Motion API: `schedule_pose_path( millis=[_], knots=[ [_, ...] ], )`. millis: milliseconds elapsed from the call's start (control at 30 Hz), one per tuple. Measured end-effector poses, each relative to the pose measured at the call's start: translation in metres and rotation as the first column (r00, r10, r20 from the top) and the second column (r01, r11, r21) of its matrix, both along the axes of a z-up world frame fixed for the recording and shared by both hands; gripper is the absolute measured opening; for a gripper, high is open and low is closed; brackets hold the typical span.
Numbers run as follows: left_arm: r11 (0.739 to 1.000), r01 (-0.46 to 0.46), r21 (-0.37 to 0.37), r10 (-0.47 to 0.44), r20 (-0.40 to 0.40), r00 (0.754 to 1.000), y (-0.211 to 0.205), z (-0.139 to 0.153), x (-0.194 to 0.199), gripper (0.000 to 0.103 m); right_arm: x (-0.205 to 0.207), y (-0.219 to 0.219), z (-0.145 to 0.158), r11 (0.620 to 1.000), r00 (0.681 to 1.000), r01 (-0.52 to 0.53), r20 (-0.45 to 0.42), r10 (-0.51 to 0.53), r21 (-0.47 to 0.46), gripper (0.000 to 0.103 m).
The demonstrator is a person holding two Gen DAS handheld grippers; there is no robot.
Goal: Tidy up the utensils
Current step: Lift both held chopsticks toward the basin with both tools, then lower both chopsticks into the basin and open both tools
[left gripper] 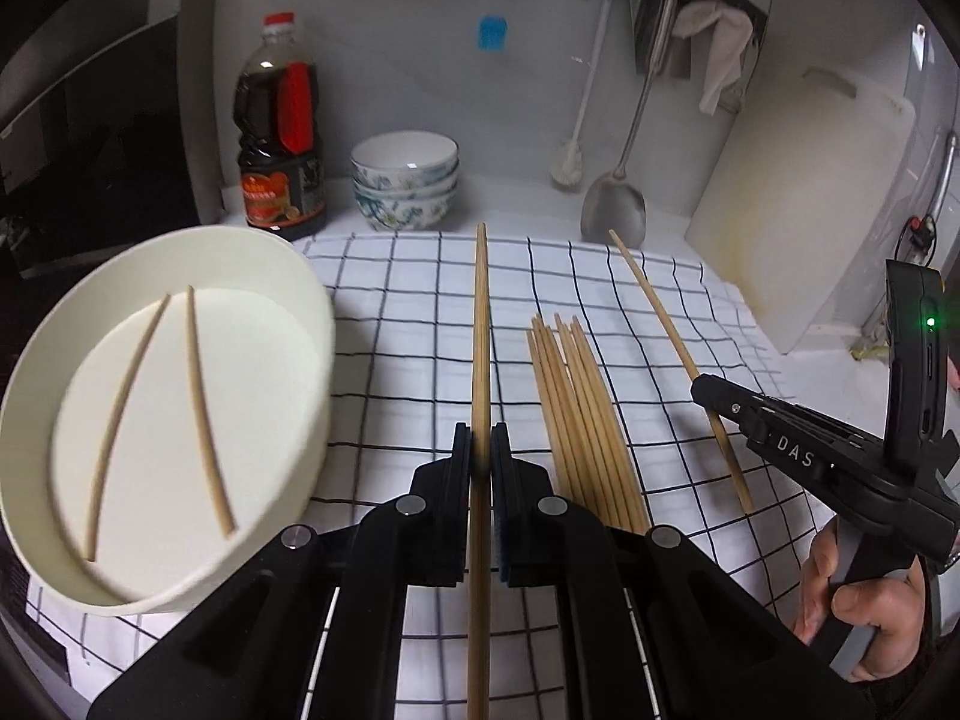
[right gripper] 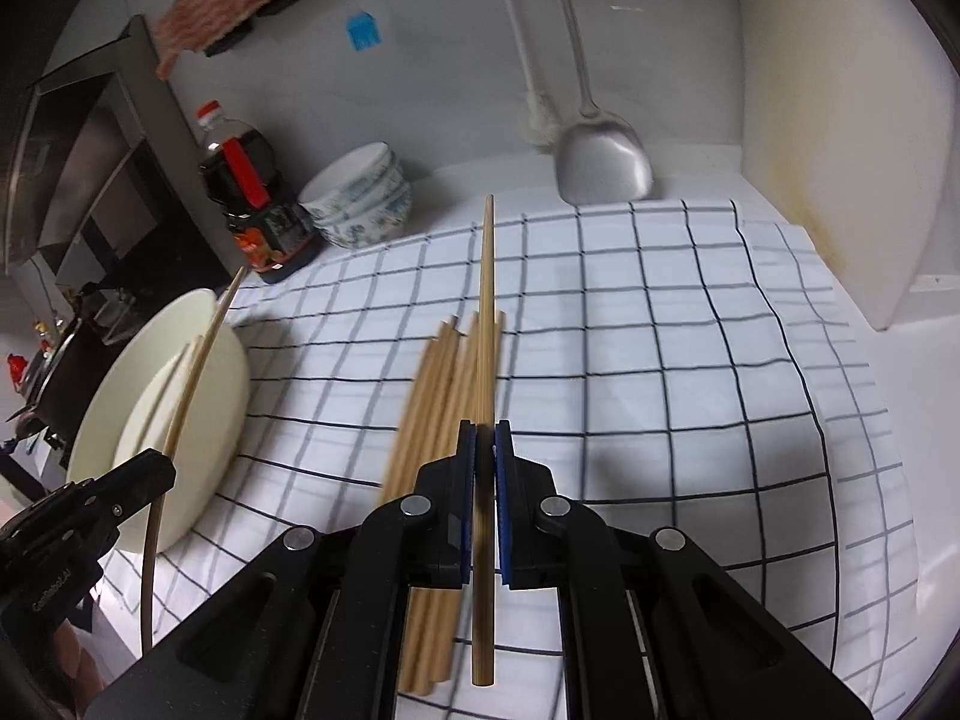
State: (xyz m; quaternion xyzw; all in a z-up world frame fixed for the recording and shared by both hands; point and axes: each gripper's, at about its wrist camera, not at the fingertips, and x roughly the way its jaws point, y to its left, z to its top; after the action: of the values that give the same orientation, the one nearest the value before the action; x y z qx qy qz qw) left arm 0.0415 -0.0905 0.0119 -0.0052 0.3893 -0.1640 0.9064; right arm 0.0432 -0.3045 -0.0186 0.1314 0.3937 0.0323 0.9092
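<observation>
My left gripper (left gripper: 480, 447) is shut on one wooden chopstick (left gripper: 481, 324) and holds it above the checked cloth, right of the white round container (left gripper: 312, 324), which holds two chopsticks (left gripper: 201, 414). My right gripper (right gripper: 485, 441) is shut on another chopstick (right gripper: 487, 300), held over the pile of several loose chopsticks (right gripper: 429, 414). The pile also shows in the left wrist view (left gripper: 585, 420), with the right gripper (left gripper: 705, 390) and its chopstick (left gripper: 651, 300) to its right. The left gripper (right gripper: 153, 468) shows beside the container (right gripper: 228, 372).
A white cloth with a dark grid (left gripper: 396, 300) covers the counter. At the back stand a soy sauce bottle (left gripper: 279, 132), stacked patterned bowls (left gripper: 405, 180), a hanging metal spatula (left gripper: 613, 204) and brush (left gripper: 570, 165). A white cutting board (left gripper: 798, 204) leans at the right.
</observation>
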Motion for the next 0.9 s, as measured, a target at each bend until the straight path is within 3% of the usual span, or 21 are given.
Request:
schedule_pose_path(
  millis=[233,467,667,900],
  knots=[
    [0.998,-0.042,-0.037,0.042,0.025,0.999,0.052,0.02,0.003,0.007,-0.006,0.045,0.03,0.996,0.993,-0.089,0.076,0.086,0.028,0.006],
    [0.992,-0.118,-0.054,0.12,0.039,0.992,0.116,0.031,0.017,0.007,0.01,0.123,0.051,0.975,0.969,-0.22,0.129,0.213,0.044,0.006],
    [0.981,-0.188,-0.053,0.189,0.02,0.982,0.171,0.023,0.036,0.007,0.036,0.19,0.044,0.951,0.949,-0.306,0.091,0.301,0.043,0.006],
    [0.977,-0.209,-0.039,0.208,-0.026,0.978,0.202,0.0,0.059,0.007,0.067,0.252,0.032,0.93,0.931,-0.365,0.017,0.364,0.047,0.006]
  ],
)
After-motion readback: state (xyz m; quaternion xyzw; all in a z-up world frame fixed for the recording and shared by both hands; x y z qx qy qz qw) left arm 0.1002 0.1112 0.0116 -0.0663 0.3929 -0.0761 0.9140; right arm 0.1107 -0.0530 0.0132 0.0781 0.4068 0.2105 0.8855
